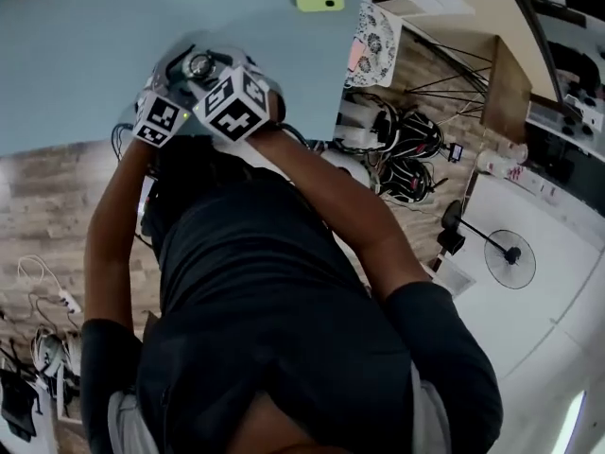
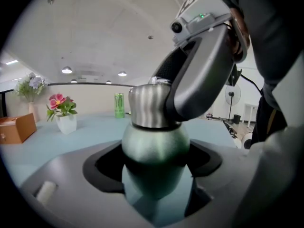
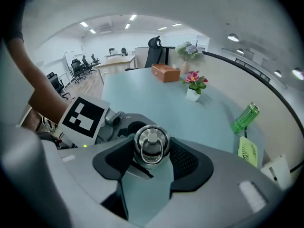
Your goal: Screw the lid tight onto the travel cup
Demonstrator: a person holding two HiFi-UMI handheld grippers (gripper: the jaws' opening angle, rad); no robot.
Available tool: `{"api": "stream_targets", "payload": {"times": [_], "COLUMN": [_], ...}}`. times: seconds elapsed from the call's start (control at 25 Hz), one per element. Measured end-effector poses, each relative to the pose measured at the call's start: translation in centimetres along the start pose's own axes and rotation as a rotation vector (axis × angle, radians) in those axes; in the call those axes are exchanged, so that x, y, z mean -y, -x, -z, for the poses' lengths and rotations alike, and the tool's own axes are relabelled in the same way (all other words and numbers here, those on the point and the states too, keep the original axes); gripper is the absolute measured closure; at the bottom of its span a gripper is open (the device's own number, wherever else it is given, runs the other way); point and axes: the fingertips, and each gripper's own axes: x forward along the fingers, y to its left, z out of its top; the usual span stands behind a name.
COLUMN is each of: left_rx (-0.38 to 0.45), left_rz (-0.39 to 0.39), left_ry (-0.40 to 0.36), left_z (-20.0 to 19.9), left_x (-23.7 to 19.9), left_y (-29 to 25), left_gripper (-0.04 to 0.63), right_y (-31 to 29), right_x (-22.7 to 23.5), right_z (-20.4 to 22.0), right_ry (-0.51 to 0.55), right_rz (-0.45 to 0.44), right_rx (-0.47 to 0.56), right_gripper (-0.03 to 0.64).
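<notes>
table (image 1: pixel 85 55): pale blue top, largest item. bears the work close to its near edge, just ahead of the person.

left gripper (image 2: pixel 154 163): clamped on the green belly of the travel cup, one pad touching each side. judged role: anchor. to do well: grip firm and level, wrist locked against the twist, no rolling of the body between the pads.

right gripper (image 3: pixel 152 155): set from above, closed round the steel lid, dark pads on opposite sides of its rim. judged role: turning hand. to do well: rotate about the cup's own axis, press down lightly while turning, stop at solid resistance rather than forcing on.

travel cup (image 2: pixel 154 146): upright, matte green body, held between the two grippers over the near table edge. base hidden, so contact with the table not confirmed.

green can (image 3: pixel 245 118), fan (image 3: pixel 249 151): far side of the table, well apart from the work, no obstacle to the turn.

lid (image 3: pixel 151 144): brushed steel, seated square on the cup's neck with a dark seam below. thread engagement not visible. likely risk: cross-threading if tilted, so hold it level and back off at any early binding.

ring (image 3: pixel 151 150): small metal loop lying flat on the lid's top, clear of the pads. best left untouched during the turn.
</notes>
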Motion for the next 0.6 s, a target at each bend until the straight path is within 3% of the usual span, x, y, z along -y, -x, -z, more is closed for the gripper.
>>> {"api": "stream_targets", "payload": {"times": [0.36, 0.6], "left_rx": [-0.016, -0.138], "left_rz": [0.008, 0.088], "left_ry": [-0.008, -0.072], "left_z": [-0.2, 0.8], "left_x": [0.2, 1.4], "left_y": [0.0, 0.7], "left_gripper": [0.172, 0.16], "right_y": [0.4, 1.0], "right_x": [0.0, -0.4], "right_z": [0.0, 0.1], "right_ry": [0.008, 0.002], "right_rz": [0.008, -0.005], "right_rx": [0.013, 0.036], "right_gripper": [0.382, 0.38]}}
